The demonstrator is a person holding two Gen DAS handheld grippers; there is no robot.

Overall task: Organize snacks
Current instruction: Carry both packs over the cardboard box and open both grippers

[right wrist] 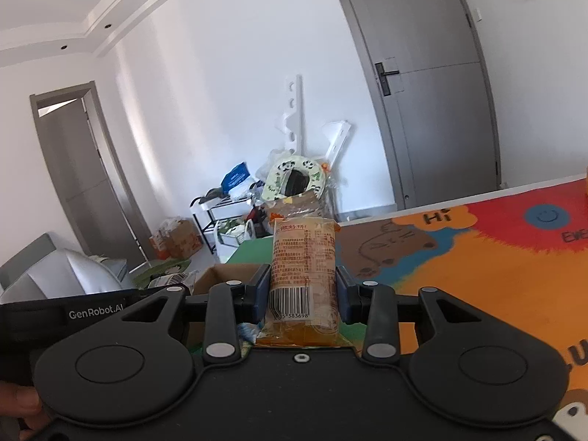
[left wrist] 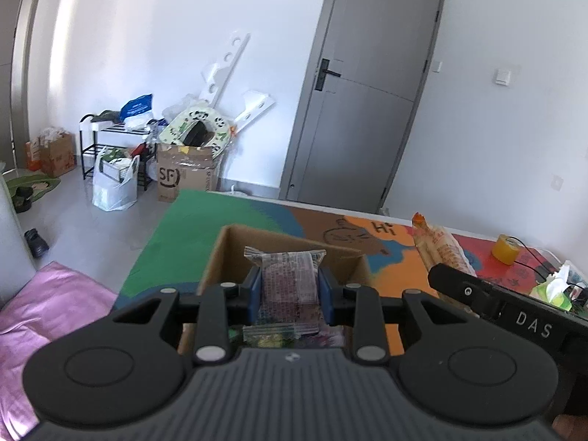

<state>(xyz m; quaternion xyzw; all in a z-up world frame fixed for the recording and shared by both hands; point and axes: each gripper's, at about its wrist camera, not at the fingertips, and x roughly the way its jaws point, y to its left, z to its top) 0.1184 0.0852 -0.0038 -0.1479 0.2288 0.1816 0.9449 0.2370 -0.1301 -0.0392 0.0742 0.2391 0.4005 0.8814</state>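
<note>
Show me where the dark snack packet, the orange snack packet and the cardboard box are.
dark snack packet (left wrist: 288, 283), left wrist view, wrapper's middle between the pads.
orange snack packet (right wrist: 304, 268), right wrist view, printed back panel.
cardboard box (left wrist: 217, 261), left wrist view, left wall.

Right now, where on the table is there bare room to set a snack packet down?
The green mat corner left of the cardboard box is bare, as is the orange and red stretch right of the box. The far right edge is crowded: tape roll, cable, tissue pack.
</note>
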